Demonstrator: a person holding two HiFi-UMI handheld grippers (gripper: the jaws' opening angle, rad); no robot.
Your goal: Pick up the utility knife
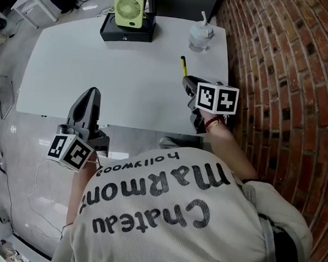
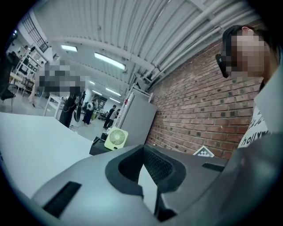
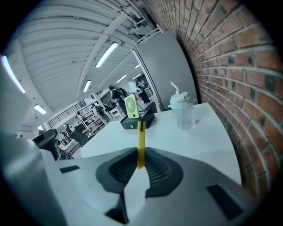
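The utility knife (image 1: 183, 65) is slim and yellow with a black end. My right gripper (image 1: 186, 79) is shut on its near end and holds it off the white table (image 1: 101, 68), near the table's right side. In the right gripper view the utility knife (image 3: 140, 137) sticks straight out from between the pads of the right gripper (image 3: 139, 165), towards the fan. My left gripper (image 1: 92, 91) hovers at the table's front edge on the left. In the left gripper view, the left gripper (image 2: 142, 148) has its tips together with nothing between them.
A green fan (image 1: 129, 10) stands on a black box (image 1: 127, 30) at the table's far edge. A lidded plastic cup with a straw (image 1: 201, 36) sits at the far right corner. A brick wall (image 1: 278, 79) runs close along the table's right side.
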